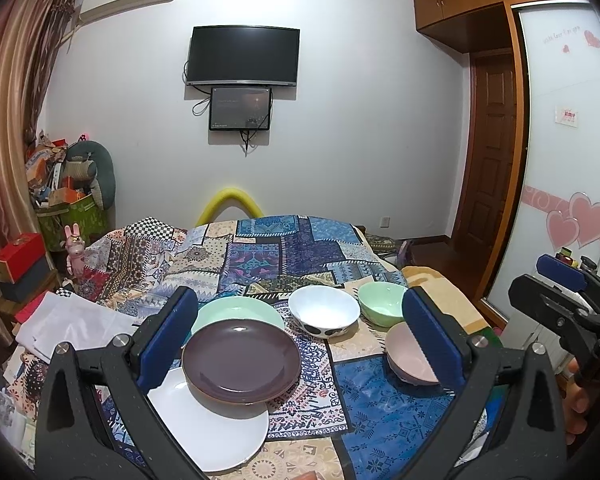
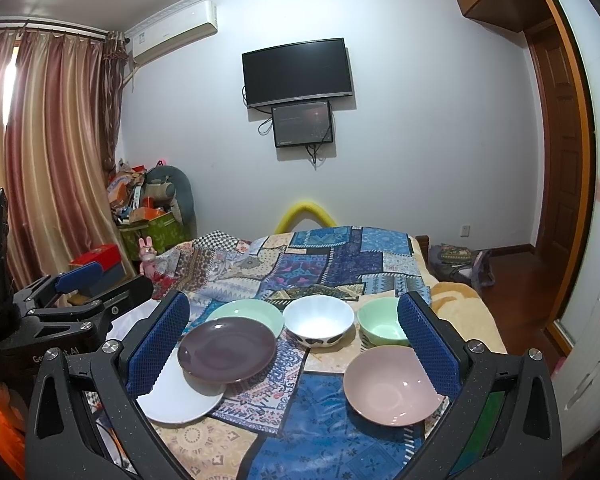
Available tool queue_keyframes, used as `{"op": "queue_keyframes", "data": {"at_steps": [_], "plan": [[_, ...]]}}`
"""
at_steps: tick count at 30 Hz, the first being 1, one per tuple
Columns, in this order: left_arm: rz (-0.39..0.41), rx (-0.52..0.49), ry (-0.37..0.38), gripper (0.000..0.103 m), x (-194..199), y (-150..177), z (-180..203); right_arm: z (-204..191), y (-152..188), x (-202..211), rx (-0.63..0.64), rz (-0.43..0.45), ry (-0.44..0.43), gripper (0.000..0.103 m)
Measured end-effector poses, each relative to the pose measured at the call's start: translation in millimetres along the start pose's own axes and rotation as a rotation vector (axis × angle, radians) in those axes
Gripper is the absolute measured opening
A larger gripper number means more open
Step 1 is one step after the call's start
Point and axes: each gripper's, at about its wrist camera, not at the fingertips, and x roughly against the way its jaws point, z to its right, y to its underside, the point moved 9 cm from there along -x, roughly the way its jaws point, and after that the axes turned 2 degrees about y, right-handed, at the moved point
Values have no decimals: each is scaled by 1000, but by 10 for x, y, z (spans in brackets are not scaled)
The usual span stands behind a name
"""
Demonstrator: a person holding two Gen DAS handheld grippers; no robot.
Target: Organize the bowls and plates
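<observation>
Both tongs gape wide, empty: left gripper, right gripper.

Purple plate half on white plate, mint plate behind it; three bowls right of purple plate.

Likely start: pinch purple rim squarely, lift level, avoid dragging white plate.

Black two-finger grippers with blue pads

The left gripper and right gripper share speckled black arms with triangular cut-outs, silver round screws at the pivots and blue finger pads, diamond-textured on the right. White lettering marks the left gripper's body in the right wrist view; bare fingertips show beside the right gripper's handle.
</observation>
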Motion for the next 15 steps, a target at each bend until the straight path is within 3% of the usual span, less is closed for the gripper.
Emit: {"op": "queue_keyframes", "data": {"at_steps": [15], "plan": [[-1, 3, 6, 103, -2, 2, 24, 2, -11, 21, -1, 0, 0, 103]]}}
